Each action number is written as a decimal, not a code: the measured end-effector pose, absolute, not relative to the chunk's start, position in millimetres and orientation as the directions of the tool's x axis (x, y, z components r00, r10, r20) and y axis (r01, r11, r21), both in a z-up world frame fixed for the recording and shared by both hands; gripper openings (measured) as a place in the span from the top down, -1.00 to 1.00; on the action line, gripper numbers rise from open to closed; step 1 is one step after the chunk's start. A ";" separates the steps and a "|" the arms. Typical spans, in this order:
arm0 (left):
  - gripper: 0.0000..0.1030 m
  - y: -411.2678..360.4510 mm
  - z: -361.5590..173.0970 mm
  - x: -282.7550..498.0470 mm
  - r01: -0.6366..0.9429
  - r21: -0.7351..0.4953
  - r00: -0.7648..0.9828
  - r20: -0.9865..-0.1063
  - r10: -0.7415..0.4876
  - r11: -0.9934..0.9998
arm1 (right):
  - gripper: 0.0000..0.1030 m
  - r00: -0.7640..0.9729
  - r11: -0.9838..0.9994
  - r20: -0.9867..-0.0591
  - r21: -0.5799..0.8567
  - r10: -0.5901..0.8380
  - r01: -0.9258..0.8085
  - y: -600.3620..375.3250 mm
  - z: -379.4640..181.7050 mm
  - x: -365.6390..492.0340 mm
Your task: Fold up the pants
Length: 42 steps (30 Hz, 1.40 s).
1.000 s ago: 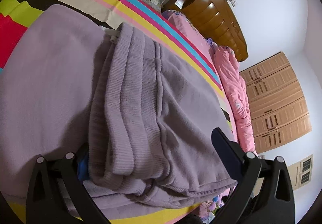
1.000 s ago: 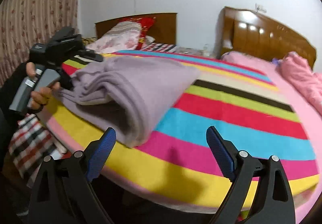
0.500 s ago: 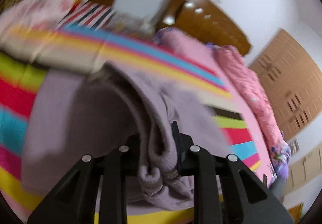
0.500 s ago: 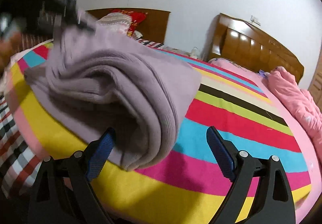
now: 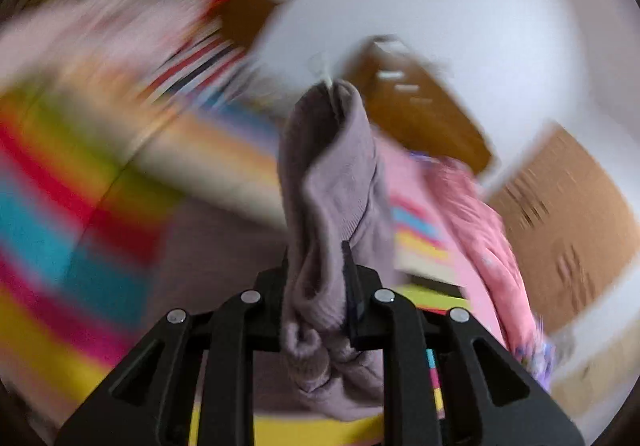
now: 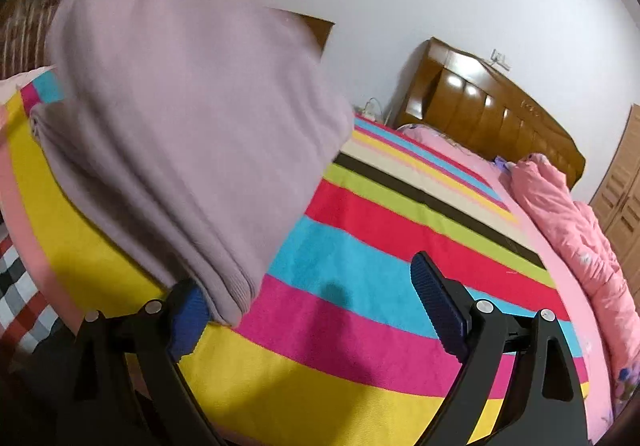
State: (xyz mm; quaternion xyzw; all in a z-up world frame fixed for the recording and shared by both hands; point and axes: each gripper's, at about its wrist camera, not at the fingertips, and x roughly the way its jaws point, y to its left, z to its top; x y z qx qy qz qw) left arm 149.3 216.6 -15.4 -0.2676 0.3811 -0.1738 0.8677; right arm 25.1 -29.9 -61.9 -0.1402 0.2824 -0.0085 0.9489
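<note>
The lilac knit pants (image 5: 332, 181) are bunched between the black fingers of my left gripper (image 5: 316, 278), which is shut on a thick fold of them and holds it raised; the background there is smeared by motion. In the right wrist view the same pants (image 6: 192, 117) hang lifted on the left, their folded lower edge drooping onto the striped bedspread (image 6: 380, 246). My right gripper (image 6: 308, 306) stands open low over the bed, its left blue pad right beside that lower edge, nothing between the pads.
A pink quilt (image 6: 576, 221) lies along the bed's right side before a wooden headboard (image 6: 480, 101). A wooden wardrobe (image 6: 624, 181) stands at far right. Checked fabric (image 6: 20, 286) shows past the bed's left edge.
My left gripper has closed on the pants' folded edge and lifted it off the bed. The right gripper moved lower and nearer the pants, still open.
</note>
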 end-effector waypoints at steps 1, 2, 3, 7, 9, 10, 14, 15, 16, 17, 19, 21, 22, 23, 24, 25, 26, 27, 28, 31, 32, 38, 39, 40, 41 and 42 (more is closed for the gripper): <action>0.61 227.0 -44.2 151.9 0.050 -0.614 0.628 -0.594 -0.503 0.787 | -0.71 0.842 0.963 -0.534 -0.260 -0.083 -0.070 -27.5 -62.9 23.2; 0.59 239.0 -82.1 151.2 0.003 -0.648 0.604 -0.606 -0.517 0.762 | -0.71 0.841 0.963 -0.535 -0.257 -0.078 -0.075 -27.2 -62.7 23.5; 0.59 246.9 -90.7 145.8 0.033 -0.707 0.631 -0.534 -0.563 0.707 | -0.71 0.842 0.961 -0.533 -0.267 -0.080 -0.078 -26.2 -61.8 23.9; 0.59 235.2 -76.7 134.5 0.082 -0.658 0.671 -0.519 -0.529 0.749 | -0.72 0.836 0.962 -0.545 -0.257 -0.067 -0.091 -28.8 -60.5 24.8; 0.60 226.1 -64.5 132.6 0.092 -0.621 0.687 -0.526 -0.501 0.778 | -0.72 0.835 0.964 -0.547 -0.250 -0.067 -0.086 -29.5 -60.1 25.0; 0.60 222.6 -57.6 129.5 0.099 -0.607 0.698 -0.522 -0.490 0.788 | -0.72 0.833 0.964 -0.548 -0.253 -0.070 -0.085 -29.1 -59.6 25.0; 0.60 223.4 -44.3 108.8 0.102 -0.566 0.720 -0.526 -0.453 0.818 | -0.72 0.826 0.963 -0.559 -0.252 -0.069 -0.090 -28.0 -58.7 25.5; 0.60 227.8 -54.1 108.9 0.077 -0.573 0.708 -0.545 -0.449 0.816 | -0.73 0.827 0.965 -0.559 -0.246 -0.065 -0.091 -28.8 -58.8 25.4; 0.59 235.0 -67.0 111.6 0.050 -0.593 0.697 -0.556 -0.453 0.804 | -0.75 0.826 0.968 -0.560 -0.235 -0.058 -0.092 -30.6 -59.4 25.6; 0.58 241.1 -78.7 112.6 0.040 -0.634 0.695 -0.538 -0.477 0.773 | -0.76 0.826 0.969 -0.562 -0.228 -0.052 -0.094 -32.8 -59.5 27.2; 0.50 251.4 -87.9 114.7 0.057 -0.687 0.702 -0.488 -0.518 0.724 | -0.76 0.825 0.968 -0.562 -0.229 -0.048 -0.099 -33.3 -59.7 27.7; 0.24 254.8 -84.9 117.0 0.063 -0.689 0.708 -0.479 -0.519 0.722 | -0.76 0.820 0.968 -0.572 -0.225 -0.039 -0.110 -34.1 -59.2 28.3; 0.14 257.5 -81.2 115.1 0.054 -0.688 0.719 -0.476 -0.507 0.723 | -0.76 0.810 0.969 -0.586 -0.211 -0.018 -0.130 -36.2 -57.0 28.0; -0.27 261.0 -73.8 110.9 0.009 -0.656 0.745 -0.499 -0.442 0.755 | -0.76 0.798 0.969 -0.602 -0.184 0.021 -0.164 -39.8 -54.1 26.6; -0.64 263.3 -65.3 105.1 -0.059 -0.596 0.770 -0.538 -0.343 0.801 | -0.76 0.785 0.968 -0.616 -0.153 0.066 -0.200 -43.2 -51.6 24.3; -0.65 264.4 -52.0 96.6 -0.127 -0.521 0.798 -0.559 -0.226 0.844 | -0.76 0.770 0.961 -0.620 -0.089 0.151 -0.261 -51.0 -45.3 19.2; -0.65 261.8 -36.3 88.2 -0.113 -0.481 0.823 -0.535 -0.189 0.869 | -0.76 0.769 0.954 -0.603 -0.042 0.212 -0.296 -56.6 -39.8 13.2; -0.68 255.0 -22.4 82.8 -0.065 -0.462 0.837 -0.507 -0.204 0.884 | -0.76 0.775 0.947 -0.574 0.003 0.265 -0.321 -62.5 -32.6 7.6; -0.68 247.7 -12.7 79.0 -0.033 -0.445 0.842 -0.495 -0.215 0.895 | -0.76 0.776 0.933 -0.537 0.066 0.332 -0.354 -69.6 -21.4 4.6; -0.83 201.8 7.6 76.1 0.114 -0.351 0.824 -0.489 -0.286 0.930 | -0.76 0.748 0.889 -0.489 0.169 0.450 -0.425 -69.0 -6.9 14.6; -0.85 186.7 7.9 77.0 0.164 -0.328 0.810 -0.493 -0.317 0.930 | -0.77 0.733 0.874 -0.482 0.193 0.481 -0.447 -64.1 -4.4 21.7; -0.85 129.2 -52.7 99.6 0.204 -0.095 0.713 -0.667 -0.215 0.974 | -0.81 0.497 0.750 -0.620 0.243 0.608 -0.615 -13.9 -39.9 45.5; -0.86 126.7 -55.3 97.0 0.226 -0.064 0.723 -0.658 -0.211 0.972 | -0.81 0.529 0.747 -0.616 0.153 0.584 -0.647 -8.3 -44.8 35.5; -0.86 124.4 -56.9 94.9 0.241 -0.045 0.723 -0.658 -0.210 0.969 | -0.81 0.532 0.741 -0.620 0.124 0.577 -0.660 -7.5 -46.3 32.2; -0.86 123.9 -56.6 94.6 0.248 -0.042 0.722 -0.658 -0.214 0.968 | -0.81 0.518 0.731 -0.623 0.131 0.586 -0.670 -10.4 -44.1 31.9; -0.88 126.7 -56.9 95.7 0.250 -0.048 0.721 -0.658 -0.219 0.967 | -0.81 0.496 0.718 -0.622 0.159 0.606 -0.678 -14.7 -40.0 33.6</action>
